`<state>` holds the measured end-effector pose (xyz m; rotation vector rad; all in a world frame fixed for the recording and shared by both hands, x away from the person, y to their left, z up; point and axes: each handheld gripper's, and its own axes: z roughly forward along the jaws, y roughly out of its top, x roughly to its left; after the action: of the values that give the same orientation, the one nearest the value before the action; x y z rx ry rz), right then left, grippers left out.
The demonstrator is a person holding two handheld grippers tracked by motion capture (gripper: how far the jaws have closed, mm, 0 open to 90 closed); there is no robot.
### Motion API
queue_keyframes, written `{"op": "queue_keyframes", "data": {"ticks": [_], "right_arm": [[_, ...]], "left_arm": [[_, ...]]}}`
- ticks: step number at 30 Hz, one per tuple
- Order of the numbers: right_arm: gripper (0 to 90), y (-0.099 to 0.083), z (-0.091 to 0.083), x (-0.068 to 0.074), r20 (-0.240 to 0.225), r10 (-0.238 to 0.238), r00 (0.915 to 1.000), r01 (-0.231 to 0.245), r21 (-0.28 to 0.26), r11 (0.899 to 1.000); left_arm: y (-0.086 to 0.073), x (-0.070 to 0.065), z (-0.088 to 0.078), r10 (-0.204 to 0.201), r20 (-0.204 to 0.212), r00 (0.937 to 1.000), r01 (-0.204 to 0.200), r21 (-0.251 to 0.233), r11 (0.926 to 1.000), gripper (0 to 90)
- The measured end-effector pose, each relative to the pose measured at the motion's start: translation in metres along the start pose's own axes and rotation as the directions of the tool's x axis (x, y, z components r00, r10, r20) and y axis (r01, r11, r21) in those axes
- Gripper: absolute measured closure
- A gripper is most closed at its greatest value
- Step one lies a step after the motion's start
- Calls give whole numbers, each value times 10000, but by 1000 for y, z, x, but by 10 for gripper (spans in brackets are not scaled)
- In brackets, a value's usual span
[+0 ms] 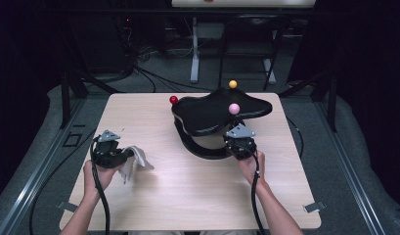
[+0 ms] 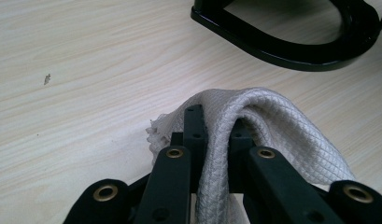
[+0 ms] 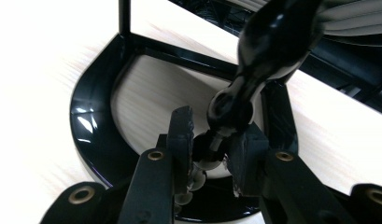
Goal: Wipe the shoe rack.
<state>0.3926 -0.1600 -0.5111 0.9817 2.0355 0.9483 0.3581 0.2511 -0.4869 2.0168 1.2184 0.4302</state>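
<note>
On the table, left gripper (image 1: 131,154) pinches a cloth (image 1: 139,157); the black stand (image 1: 222,113) lies to its right, its post (image 3: 226,114) clamped by right gripper (image 3: 209,154).

On the counter (image 1: 188,186), the cloth (image 1: 135,159) lies at my left, the stand (image 1: 219,115) behind and to the right, its base (image 1: 207,149) beneath.

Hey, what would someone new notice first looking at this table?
Probably the glossy black stand at the table's far middle, with red, yellow and pink balls on it. The right gripper is shut on one of its knobbed posts. Near the left edge, the left gripper pinches a pale quilted cloth.
</note>
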Motion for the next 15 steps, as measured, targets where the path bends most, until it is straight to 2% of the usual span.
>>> {"op": "queue_keyframes", "data": {"ticks": [2, 4, 6, 7, 9, 13, 15], "right_arm": [[733, 1, 5, -5, -215, -77, 9997, 76, -38, 10000], [736, 2, 8, -7, -331, -420, 9986, 421, 10, 9991], [737, 3, 11, -9, -747, -743, 9944, 742, -33, 9972], [741, 3, 13, -8, -583, -765, 9954, 763, -58, 9971], [745, 4, 15, -6, -635, -819, 9946, 812, -139, 9966], [750, 7, 19, 1, -933, -726, 9930, 704, -268, 9972], [750, 8, 19, 3, -921, -714, 9932, 696, -222, 9973]], "left_arm": [[0, 0, 1, 14, -15, 10000, -13, 54, 10000, 828], [1, -1, 1, 65, -38, 10000, -65, 85, 9999, 828], [1, -2, 2, 4, -44, 10000, -4, 84, 10000, 829], [1, -2, 2, 56, -23, 10000, -55, 89, 9999, 829], [1, -2, 4, 13, -8, 10000, -13, 66, 10000, 828], [2, -4, 3, 167, 55, 9998, -167, 108, 9998, 829], [2, -2, 4, 2, 88, 10000, -3, 88, 10000, 829]]}}
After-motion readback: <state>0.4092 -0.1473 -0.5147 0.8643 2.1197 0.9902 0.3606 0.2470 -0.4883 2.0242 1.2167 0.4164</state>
